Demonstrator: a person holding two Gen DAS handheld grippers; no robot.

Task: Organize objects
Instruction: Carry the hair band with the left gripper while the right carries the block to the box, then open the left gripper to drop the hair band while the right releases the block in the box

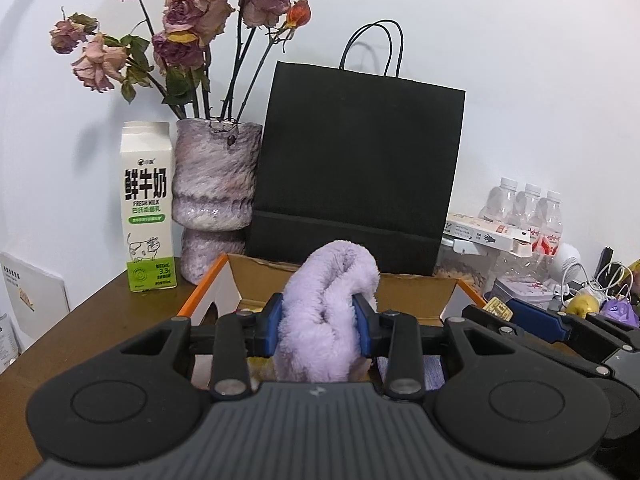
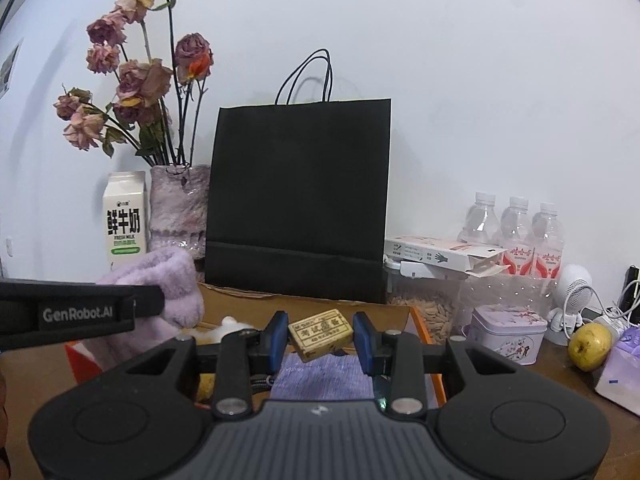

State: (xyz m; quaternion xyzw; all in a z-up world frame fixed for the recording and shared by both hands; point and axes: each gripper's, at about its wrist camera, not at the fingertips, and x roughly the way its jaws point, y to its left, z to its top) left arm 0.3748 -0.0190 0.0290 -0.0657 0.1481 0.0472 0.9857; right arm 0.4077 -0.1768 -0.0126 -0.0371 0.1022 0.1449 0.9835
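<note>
Left wrist view, left gripper (image 1: 318,322) clenched on a fluffy lilac cloth (image 1: 326,308) above an open cardboard box (image 1: 408,294), right gripper (image 2: 320,338) grasping a small yellow eraser (image 2: 321,334), black paper bag (image 1: 356,168) behind.

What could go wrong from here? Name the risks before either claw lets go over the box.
1. The right claw pinches the small yellow box tilted, at its ends; it may twist free.
2. The fluffy purple cloth in the left claw hangs limp and could snag the cardboard box's rim.
3. Both claws sit close together and could bump.
</note>
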